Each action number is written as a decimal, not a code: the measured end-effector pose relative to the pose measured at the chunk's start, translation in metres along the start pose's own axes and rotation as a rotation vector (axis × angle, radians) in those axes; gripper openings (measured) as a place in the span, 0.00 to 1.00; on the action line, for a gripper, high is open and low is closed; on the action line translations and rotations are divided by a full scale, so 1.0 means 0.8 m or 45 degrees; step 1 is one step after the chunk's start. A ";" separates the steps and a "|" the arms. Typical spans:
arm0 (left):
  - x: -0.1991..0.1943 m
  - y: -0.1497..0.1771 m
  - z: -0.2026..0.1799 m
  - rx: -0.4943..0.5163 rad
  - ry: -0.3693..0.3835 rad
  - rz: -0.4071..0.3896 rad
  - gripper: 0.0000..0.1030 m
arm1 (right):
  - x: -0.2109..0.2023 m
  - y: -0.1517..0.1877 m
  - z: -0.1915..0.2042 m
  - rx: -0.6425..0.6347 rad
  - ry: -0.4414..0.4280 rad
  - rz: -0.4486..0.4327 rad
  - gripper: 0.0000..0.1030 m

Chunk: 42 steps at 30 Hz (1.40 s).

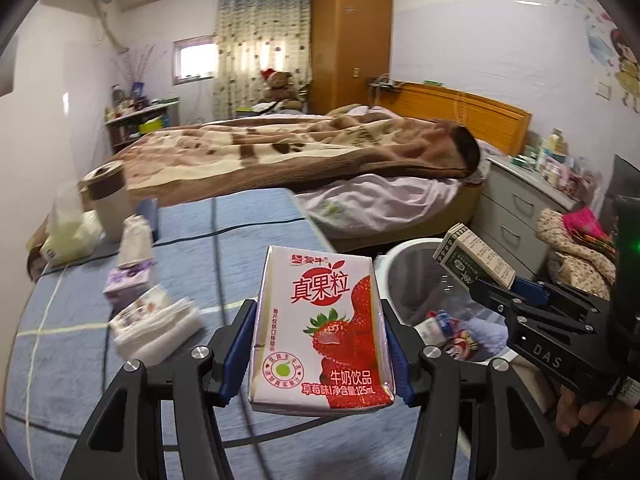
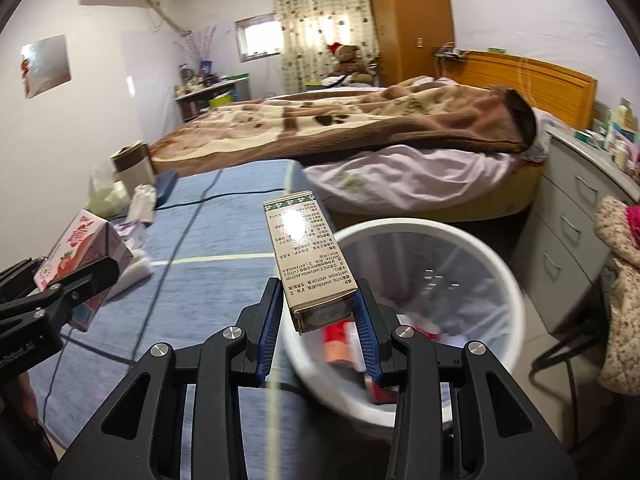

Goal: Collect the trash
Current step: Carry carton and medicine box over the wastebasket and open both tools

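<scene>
The left gripper [image 1: 318,344] is clamped on a strawberry milk carton [image 1: 320,328], its blue pads pressed against the carton's two narrow sides, with the carton upright and its printed front facing back toward the camera. The right gripper [image 2: 318,320] is closed on the lower end of a slim green-and-white medicine box [image 2: 308,256], which tilts up and away from the fingers.

Ahead and to the right of the left gripper stands a white wastebasket [image 1: 386,264] with a clear liner, some wrappers already in the bottom. From the right gripper the same wastebasket [image 2: 516,280] sits just below and slightly to the right, so the medicine box hangs near its near-left rim, part of it apparently above the opening.

To the left of both grippers, on the blue plaid tablecloth [image 1: 248,232], lie a pile of tissue packs [image 1: 156,320] and a purple packet [image 1: 128,278], seemingly still to be gathered.

The step in hand looks like the carry-to-bin stage with both pieces lifted. Next, the right gripper likely needs a small shift further over the opening before spreading its fingers; the left must travel rightward past the table edge before releasing.
</scene>
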<state>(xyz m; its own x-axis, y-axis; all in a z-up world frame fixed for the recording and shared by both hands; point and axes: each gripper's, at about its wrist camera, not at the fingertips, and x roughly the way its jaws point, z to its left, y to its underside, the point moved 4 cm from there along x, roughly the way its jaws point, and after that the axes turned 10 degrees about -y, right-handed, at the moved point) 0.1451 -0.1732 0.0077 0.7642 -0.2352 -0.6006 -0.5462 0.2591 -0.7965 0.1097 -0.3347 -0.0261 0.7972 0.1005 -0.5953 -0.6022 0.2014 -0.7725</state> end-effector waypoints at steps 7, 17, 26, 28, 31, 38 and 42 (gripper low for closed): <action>0.013 -0.015 -0.062 0.071 0.127 -0.004 0.56 | -0.005 -0.004 -0.047 0.051 0.097 0.018 0.36; 0.044 -0.013 -0.132 0.158 0.241 0.060 0.56 | 0.001 0.005 -0.106 0.134 0.166 0.084 0.36; 0.073 -0.003 -0.170 0.203 0.291 0.129 0.57 | 0.019 0.013 -0.132 0.141 0.138 0.173 0.36; 0.080 -0.002 -0.175 0.202 0.296 0.143 0.57 | 0.022 0.013 -0.136 0.138 0.155 0.183 0.36; 0.086 -0.001 -0.178 0.200 0.319 0.156 0.57 | 0.026 0.014 -0.139 0.133 0.144 0.197 0.36; 0.092 -0.001 -0.179 0.180 0.344 0.159 0.65 | 0.025 0.016 -0.147 0.142 0.167 0.191 0.36; 0.091 -0.004 -0.172 0.159 0.340 0.148 0.67 | 0.018 0.015 -0.148 0.164 0.171 0.174 0.42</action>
<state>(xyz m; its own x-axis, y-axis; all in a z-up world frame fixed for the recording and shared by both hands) 0.1552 -0.3199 -0.0431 0.5728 -0.4307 -0.6974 -0.5658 0.4078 -0.7166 0.1094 -0.4464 -0.0701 0.6907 0.0062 -0.7232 -0.6869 0.3183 -0.6533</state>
